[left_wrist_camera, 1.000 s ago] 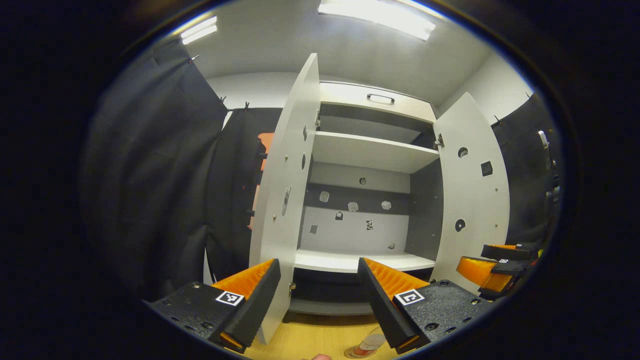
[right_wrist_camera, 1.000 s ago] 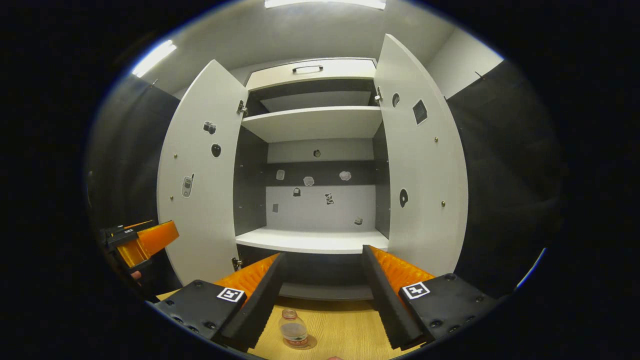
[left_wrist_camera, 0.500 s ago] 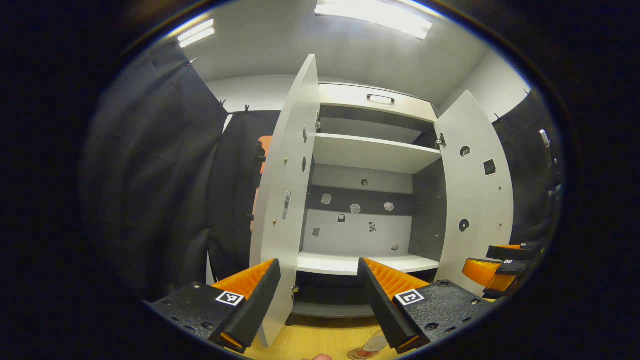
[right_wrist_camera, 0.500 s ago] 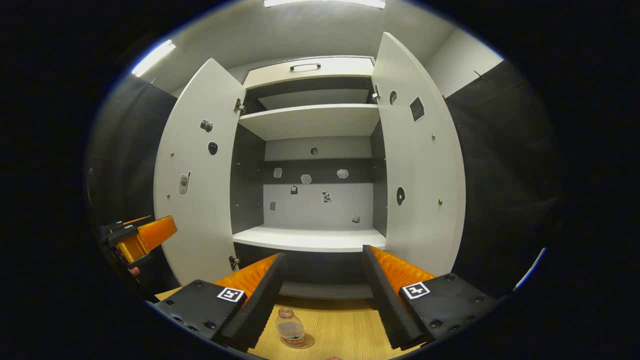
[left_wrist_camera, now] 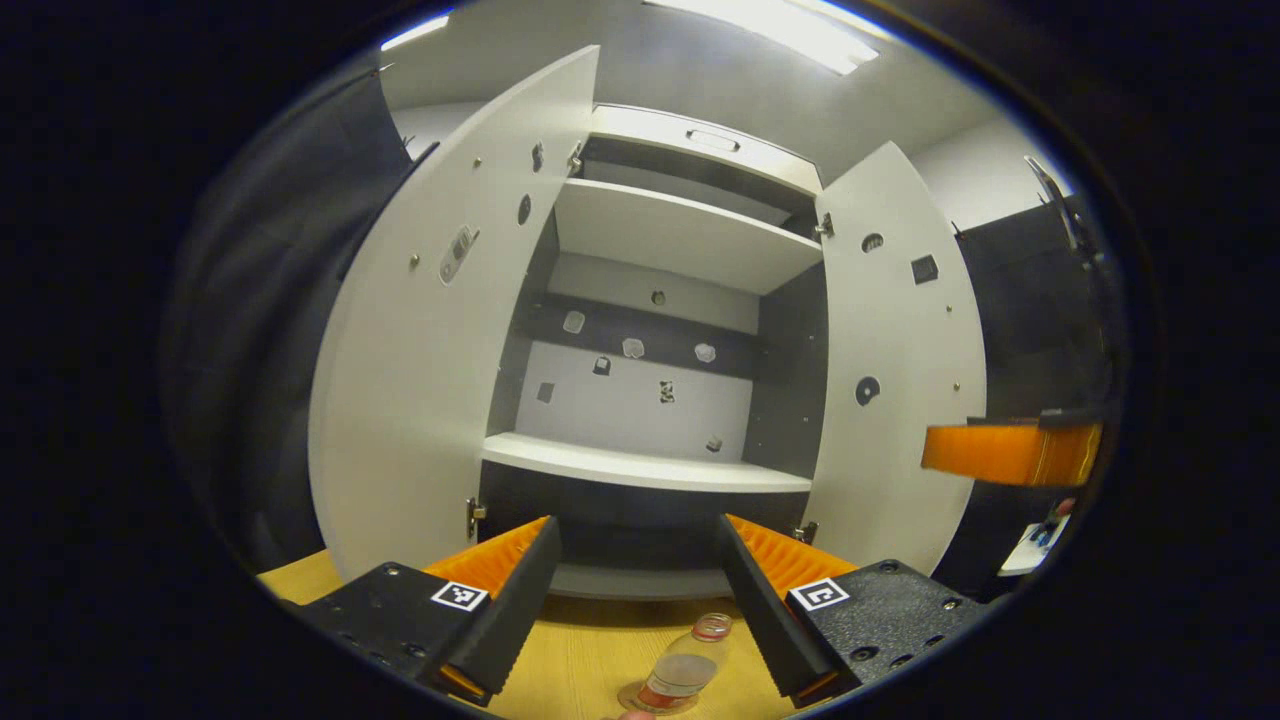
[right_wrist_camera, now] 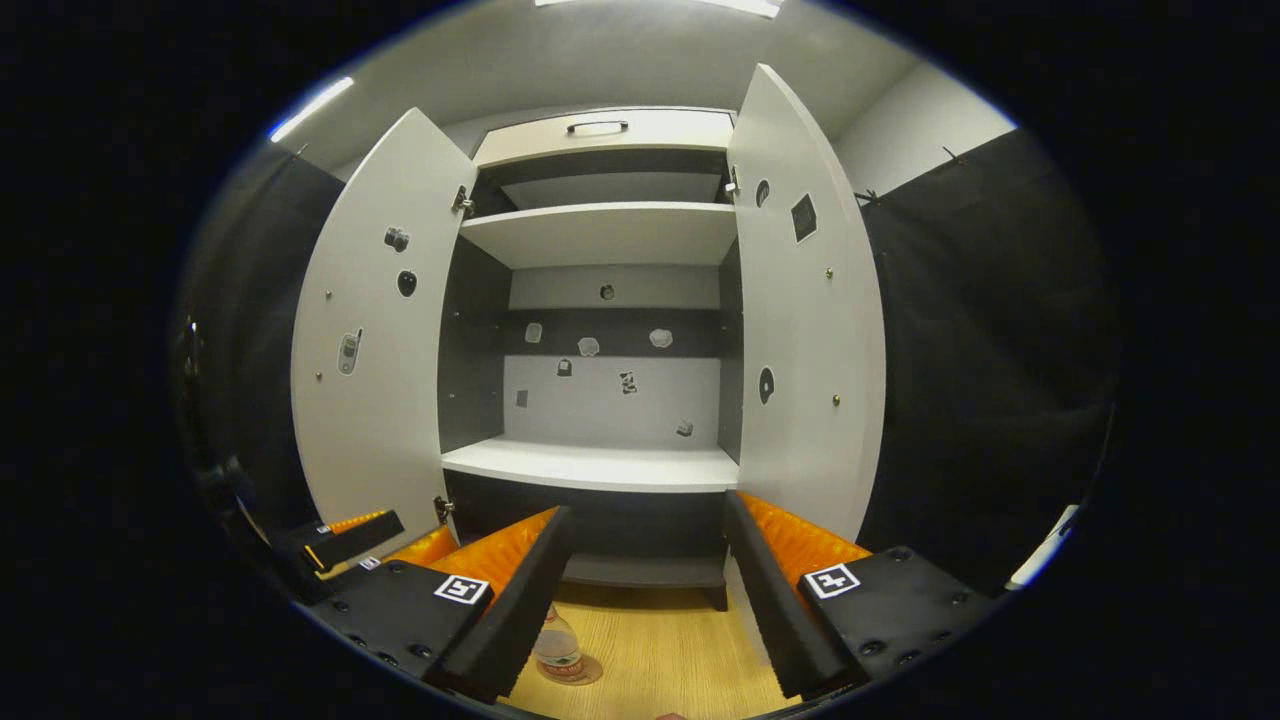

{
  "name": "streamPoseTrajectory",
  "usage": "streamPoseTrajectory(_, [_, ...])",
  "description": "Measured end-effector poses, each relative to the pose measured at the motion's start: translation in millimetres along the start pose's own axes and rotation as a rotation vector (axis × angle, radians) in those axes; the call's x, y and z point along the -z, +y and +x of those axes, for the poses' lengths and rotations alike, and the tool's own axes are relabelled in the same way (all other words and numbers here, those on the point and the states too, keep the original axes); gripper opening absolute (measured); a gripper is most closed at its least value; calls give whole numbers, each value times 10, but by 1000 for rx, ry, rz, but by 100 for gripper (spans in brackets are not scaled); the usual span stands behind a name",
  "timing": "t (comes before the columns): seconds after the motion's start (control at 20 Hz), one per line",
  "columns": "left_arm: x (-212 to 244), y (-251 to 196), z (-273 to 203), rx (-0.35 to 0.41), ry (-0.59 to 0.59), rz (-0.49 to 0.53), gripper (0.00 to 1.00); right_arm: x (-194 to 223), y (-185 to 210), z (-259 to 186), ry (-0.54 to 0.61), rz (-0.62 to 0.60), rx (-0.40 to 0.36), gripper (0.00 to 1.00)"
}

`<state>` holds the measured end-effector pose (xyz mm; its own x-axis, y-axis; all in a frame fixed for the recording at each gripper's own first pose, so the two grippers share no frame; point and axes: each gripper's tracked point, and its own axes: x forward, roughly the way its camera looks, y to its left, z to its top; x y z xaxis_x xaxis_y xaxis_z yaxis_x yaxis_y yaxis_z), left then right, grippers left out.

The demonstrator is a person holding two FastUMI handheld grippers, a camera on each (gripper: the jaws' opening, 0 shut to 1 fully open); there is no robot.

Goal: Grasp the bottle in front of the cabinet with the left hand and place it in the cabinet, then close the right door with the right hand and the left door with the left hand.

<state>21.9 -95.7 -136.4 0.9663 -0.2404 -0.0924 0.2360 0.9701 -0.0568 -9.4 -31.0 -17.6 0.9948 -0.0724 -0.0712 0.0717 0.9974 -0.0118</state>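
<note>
A small clear bottle [left_wrist_camera: 685, 668] with a red cap and a red label stands upright on the wooden floor in front of the white cabinet [left_wrist_camera: 645, 468]. My left gripper [left_wrist_camera: 640, 610] is open just above and behind the bottle, its fingers wide on either side, touching nothing. Both doors stand open: the left door [left_wrist_camera: 420, 340] and the right door [left_wrist_camera: 895, 370]. In the right gripper view the bottle [right_wrist_camera: 558, 652] peeks out beside the left finger of my open right gripper [right_wrist_camera: 645, 605], which holds nothing. The left gripper [right_wrist_camera: 350, 540] shows low at the left there.
The cabinet has a lower shelf [right_wrist_camera: 595, 467] and an upper shelf [right_wrist_camera: 600, 225], both bare, with a drawer [right_wrist_camera: 600, 130] on top. Black cloth walls [right_wrist_camera: 980, 360] flank the cabinet. The right gripper [left_wrist_camera: 1010, 452] hangs beside the right door. Wooden floor [right_wrist_camera: 660, 655] lies before the cabinet.
The left gripper has swung right and dipped, so the cabinet interior now faces it and the bottle sits between its fingers' lines. The right gripper shifted slightly right and nearer.
</note>
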Motion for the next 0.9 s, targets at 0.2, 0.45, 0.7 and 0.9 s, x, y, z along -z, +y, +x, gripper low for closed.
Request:
streamPoseTrajectory(0.2, [640, -326, 79, 93, 68, 5, 94, 52, -112, 4, 24, -10, 34, 98])
streamPoseTrajectory(0.45, [1414, -421, 224, 77, 181, 24, 95, 84, -152, 0, 46, -10, 42, 94])
streamPoseTrajectory(0.7, [1999, -322, 237, 24, 268, 13, 95, 160, -80, 28, 73, -11, 16, 98])
streamPoseTrajectory(0.9, [2188, -433, 177, 63, 299, -35, 94, 153, -118, 49, 69, -17, 12, 98])
